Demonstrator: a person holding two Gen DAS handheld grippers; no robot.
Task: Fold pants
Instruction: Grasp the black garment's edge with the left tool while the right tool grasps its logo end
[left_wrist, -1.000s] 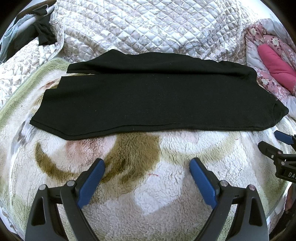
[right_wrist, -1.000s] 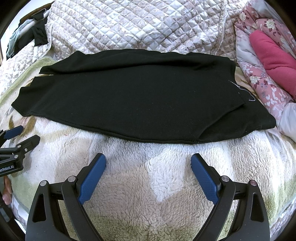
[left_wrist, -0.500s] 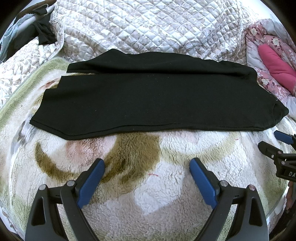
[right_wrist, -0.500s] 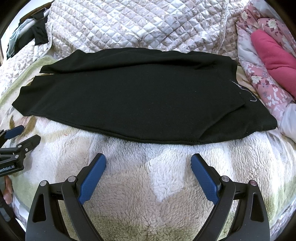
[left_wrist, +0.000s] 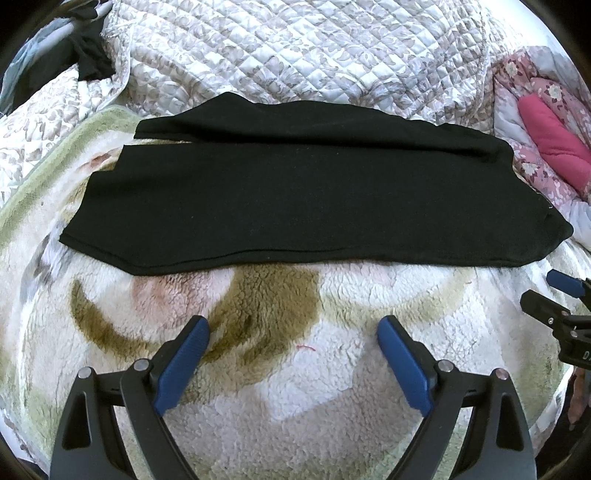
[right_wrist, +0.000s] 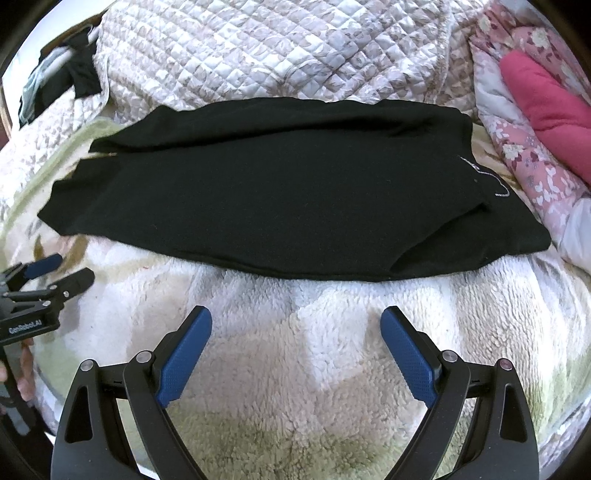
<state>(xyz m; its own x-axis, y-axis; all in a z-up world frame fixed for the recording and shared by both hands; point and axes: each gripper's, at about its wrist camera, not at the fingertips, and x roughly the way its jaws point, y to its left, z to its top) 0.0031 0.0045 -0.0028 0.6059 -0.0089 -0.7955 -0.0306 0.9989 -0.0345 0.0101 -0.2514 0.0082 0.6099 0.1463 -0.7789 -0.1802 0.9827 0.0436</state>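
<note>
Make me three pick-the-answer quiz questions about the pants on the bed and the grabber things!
1. Where do the pants lie?
A. on the fluffy blanket
B. on the floor
C. in a basket

2. What colour are the pads of the right hand-held gripper?
A. red
B. blue
C. yellow

3. What is the left hand-held gripper doing?
A. clamping the pants
B. holding a pillow
C. open, holding nothing

Answers: 1 A, the fleece blanket shows under them; 2 B, both pads look blue; 3 C, its fingers stand wide apart short of the pants.

Bed with fleece blanket (left_wrist: 295, 387), black pants (left_wrist: 295, 199) flat on it, quilted cover (left_wrist: 295, 51) behind
</note>
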